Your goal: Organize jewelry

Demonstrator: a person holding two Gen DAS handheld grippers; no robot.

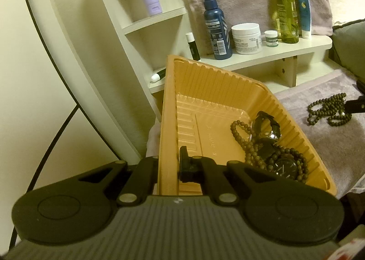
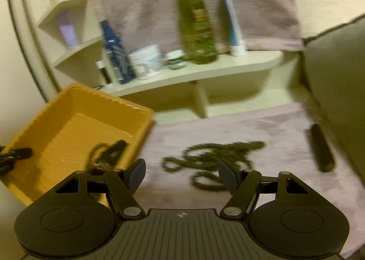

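An orange ribbed plastic tray (image 1: 205, 120) rests on a pink towel (image 1: 324, 145). My left gripper (image 1: 167, 168) is shut on the tray's near wall, one finger inside and one outside. In the tray lie a brown beaded bracelet (image 1: 239, 132) and two dark watches (image 1: 267, 127), bunched at its right end. A long strand of dark green beads (image 1: 326, 111) lies loose on the towel to the right of the tray. In the blurred right wrist view, my right gripper (image 2: 182, 174) stands open just in front of that strand (image 2: 212, 157), with nothing between its fingers. The tray (image 2: 75, 127) is to its left.
Behind the tray, a pale wooden shelf (image 1: 273, 53) carries a blue spray bottle (image 1: 216, 27), a white cream jar (image 1: 246, 37), a green bottle (image 1: 286, 9) and tubes. A dark cylinder (image 2: 321, 148) lies on the towel at right, beside a grey cushion (image 2: 337, 77).
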